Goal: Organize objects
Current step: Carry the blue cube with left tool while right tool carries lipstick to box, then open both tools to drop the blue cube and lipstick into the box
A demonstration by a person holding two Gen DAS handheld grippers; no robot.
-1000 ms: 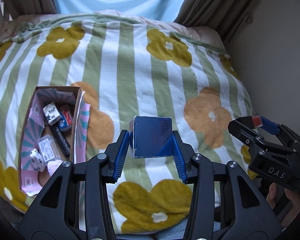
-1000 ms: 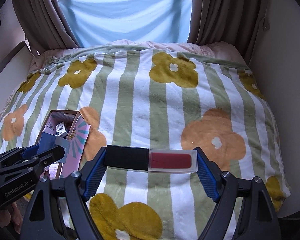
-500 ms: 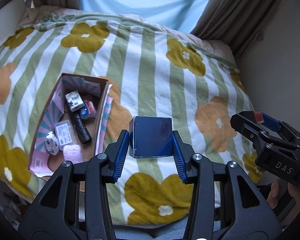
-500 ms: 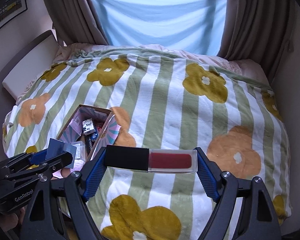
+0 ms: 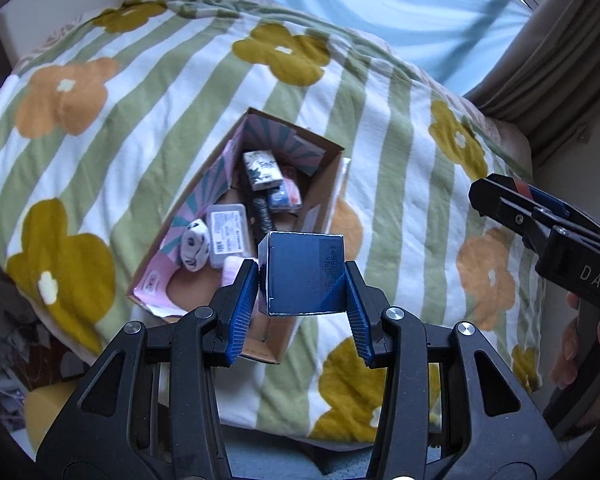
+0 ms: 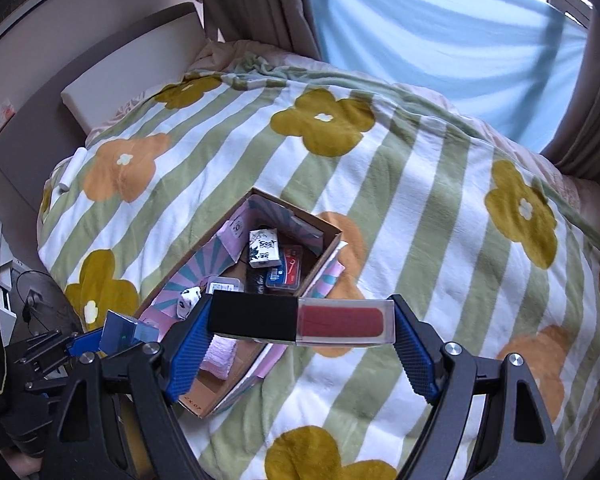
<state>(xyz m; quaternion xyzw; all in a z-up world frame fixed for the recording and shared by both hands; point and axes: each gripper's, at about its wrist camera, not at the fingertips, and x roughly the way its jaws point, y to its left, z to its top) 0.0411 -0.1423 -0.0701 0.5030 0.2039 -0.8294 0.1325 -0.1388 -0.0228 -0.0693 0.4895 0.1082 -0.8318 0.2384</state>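
1. My left gripper (image 5: 301,280) pinches the blue carton (image 5: 303,274) by its side faces, just above the near end of the cardboard box (image 5: 331,184); it looks light and crushable.
2. My right gripper (image 6: 300,322) clamps the lip-gloss tube (image 6: 303,322) end to end, beside the box; it looks rigid, slick and prone to twisting.
3. The box is crowded at its far end and stands on the soft floral blanket (image 6: 439,208); its near end looks roomier.

Dark blue carton (image 5: 305,274) sits upright, pinched at its sides above the near end of the open cardboard box (image 5: 327,184) on the bed. The red lip-gloss tube (image 6: 303,323), black cap leftward, lies level, gripped end to end over the box's near corner.
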